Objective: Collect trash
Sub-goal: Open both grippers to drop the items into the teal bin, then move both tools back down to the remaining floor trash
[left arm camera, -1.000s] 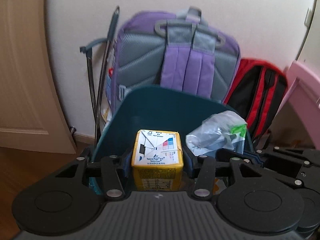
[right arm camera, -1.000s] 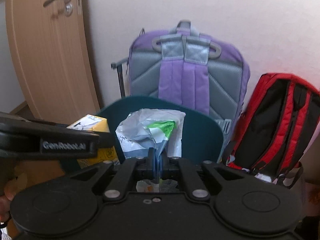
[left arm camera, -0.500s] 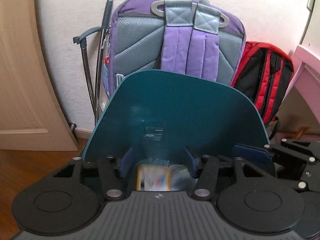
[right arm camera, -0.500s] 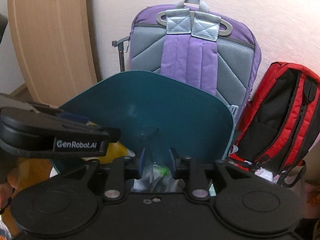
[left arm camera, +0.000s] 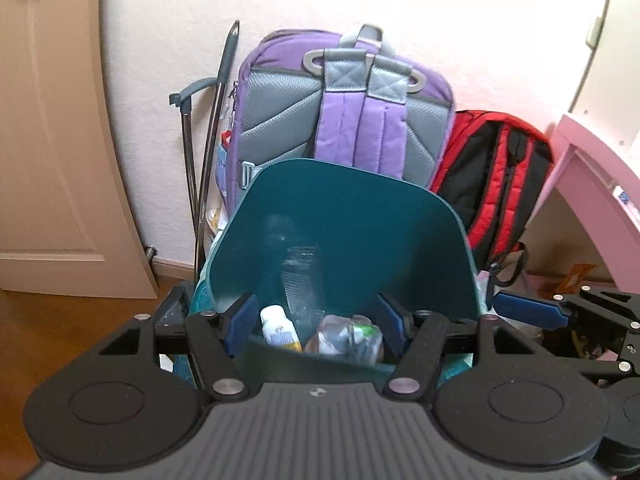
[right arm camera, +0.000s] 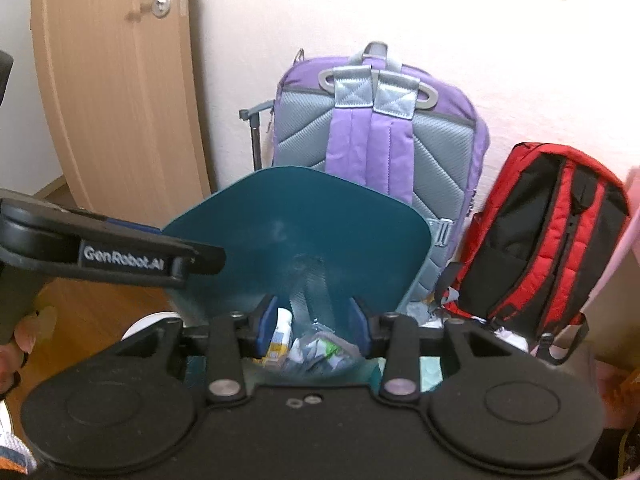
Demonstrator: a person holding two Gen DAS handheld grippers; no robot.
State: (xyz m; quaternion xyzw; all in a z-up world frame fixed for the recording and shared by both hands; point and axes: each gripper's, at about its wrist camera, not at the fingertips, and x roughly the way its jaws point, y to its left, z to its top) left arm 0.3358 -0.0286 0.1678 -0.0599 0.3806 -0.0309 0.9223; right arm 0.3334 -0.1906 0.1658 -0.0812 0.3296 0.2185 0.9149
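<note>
Two backpacks lean against the pale wall, likely propped there to stay upright: the purple and grey backpack (left arm camera: 344,120) sits at upper centre of the left-wrist view, the red and black backpack (left arm camera: 496,184) to its right and lower. A wooden door (right arm camera: 116,92) fills the upper left of the right-wrist view. In front of the purple pack stands the teal trash bin (left arm camera: 352,232), its tall back wall rising at mid-frame and its mouth open toward both cameras, so things can drop straight in.

Both pairs of tongs hover above that mouth. The left tongs (left arm camera: 318,320) have just been opening; their blue pads are spread, with nothing pinched between them. The right tongs (right arm camera: 314,330) have likewise just been opening and stand apart, empty; they also show at the right edge of the left-wrist view.

Down in the bin, at lower centre, lie the yellow and white drink carton (left arm camera: 280,330) on the left and the crumpled plastic wrapper (left arm camera: 346,336) touching it on the right. A clear ribbed plastic piece stands behind them against the bin's inner wall. With both items inside and both tongs empty, this drop looks finished; whether more trash remains elsewhere cannot be told.
</note>
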